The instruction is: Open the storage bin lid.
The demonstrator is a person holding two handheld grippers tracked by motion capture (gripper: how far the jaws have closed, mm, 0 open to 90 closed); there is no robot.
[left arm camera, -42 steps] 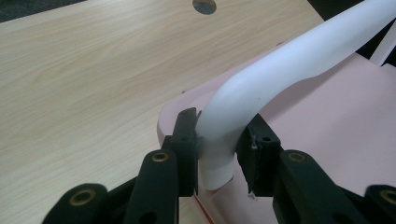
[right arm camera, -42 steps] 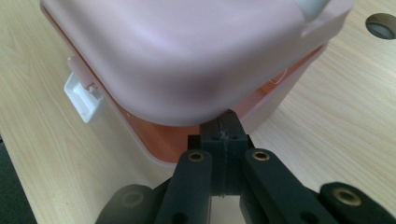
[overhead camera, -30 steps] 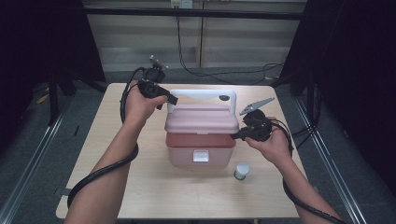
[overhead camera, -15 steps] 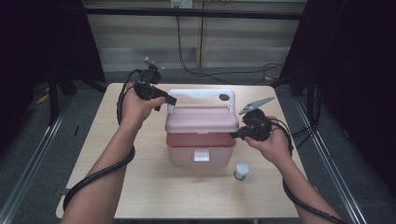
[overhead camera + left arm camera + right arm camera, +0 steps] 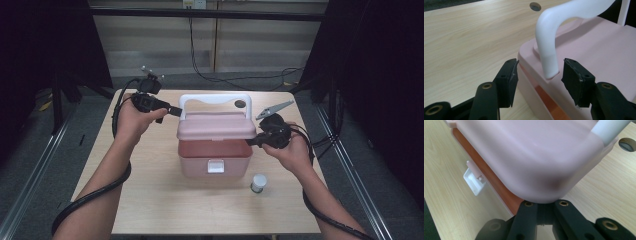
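Note:
A pink box with a pale pink lid [image 5: 216, 125] and a white arched handle [image 5: 214, 98] stands mid-table. My left gripper [image 5: 175, 111] is at the handle's left end. Its jaws have just been opening and are open around the handle's post [image 5: 548, 57], with a gap on each side of my left gripper [image 5: 540, 80]. My right gripper [image 5: 252, 141] is at the lid's right edge. In the right gripper view its jaws lie close together, my right gripper [image 5: 545, 206] tucked under the lid's corner [image 5: 541, 182]. The fingertips are hidden there.
A small white-capped bottle [image 5: 258, 182] stands on the table near the box's front right corner. A white latch [image 5: 216, 166] sits on the box's front. A round hole [image 5: 240, 104] is in the tabletop [image 5: 150, 200] behind the box. Cables trail from both grippers.
The left gripper's jaws have spread apart around the handle's post, and that hand has shifted slightly left. The right hand and the box have not moved.

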